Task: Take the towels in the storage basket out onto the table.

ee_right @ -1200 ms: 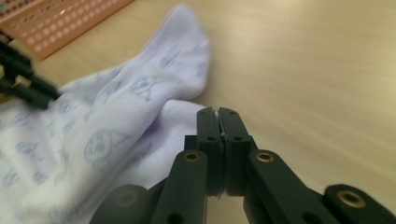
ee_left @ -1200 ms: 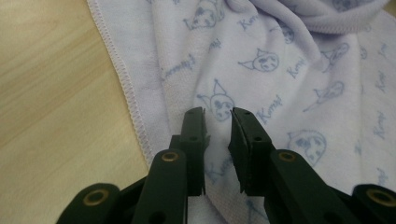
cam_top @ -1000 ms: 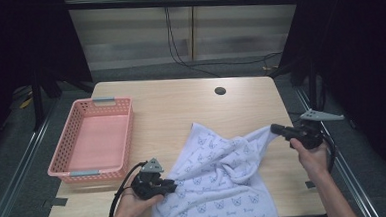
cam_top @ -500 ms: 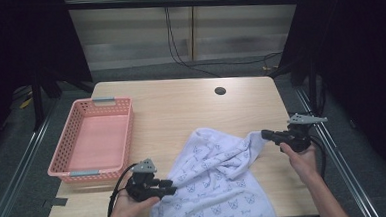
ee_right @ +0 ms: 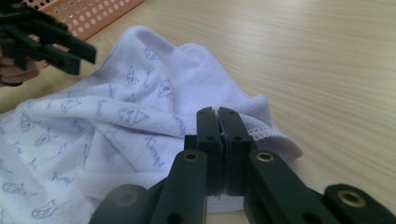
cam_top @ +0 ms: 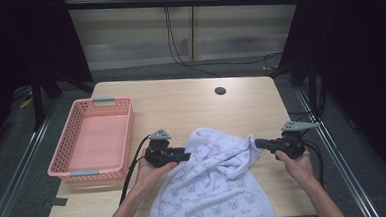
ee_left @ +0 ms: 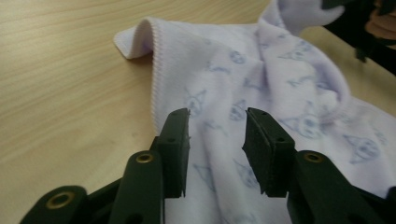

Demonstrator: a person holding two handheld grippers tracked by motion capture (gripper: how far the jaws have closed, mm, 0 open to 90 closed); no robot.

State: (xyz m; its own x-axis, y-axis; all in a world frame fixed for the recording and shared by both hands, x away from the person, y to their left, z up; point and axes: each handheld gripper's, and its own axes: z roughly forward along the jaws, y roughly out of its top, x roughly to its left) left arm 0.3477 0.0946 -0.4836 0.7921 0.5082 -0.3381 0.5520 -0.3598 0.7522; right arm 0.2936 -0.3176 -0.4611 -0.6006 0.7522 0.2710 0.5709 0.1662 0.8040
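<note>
The white towel (cam_top: pixel 220 182) with its pale blue cartoon print lay rumpled on the near half of the wooden worktop (cam_top: pixel 185 101), from about the centre down to six o'clock, where it ran off the near edge in the high view. The pink basket (cam_top: pixel 90 139) sat at nine o'clock, apart from the cloth.

The right tongs (cam_top: pixel 258 143), at about four o'clock, were shut tight on the towel's right edge; in the right gripper view the hemmed edge (ee_right: pixel 261 130) bunched around the closed tips (ee_right: pixel 218 114). The left tongs (cam_top: pixel 186 154), at the towel's left edge near seven o'clock, stood partly open and had just been opening: in the left gripper view the jaws gaped over the printed cloth (ee_left: pixel 219 112) with no fabric pinched between them, so that side lay free.

The step in hand looked like a re-grip by the left hand for folding or spreading the towel. To do it well, the left tongs probably needed to go for a true corner, such as the curled-over one (ee_left: pixel 135 39) at about eleven o'clock in the left gripper view, not the middle of the cloth. Approaching low along the worktop and taking the hem itself would likely avoid gathering a second fold. The right tongs would best keep their hold and stay steady, so the edge between the two hands could be drawn taut after the left closed. Pulling before that grip was firm risked dragging the towel further off the near edge.
</note>
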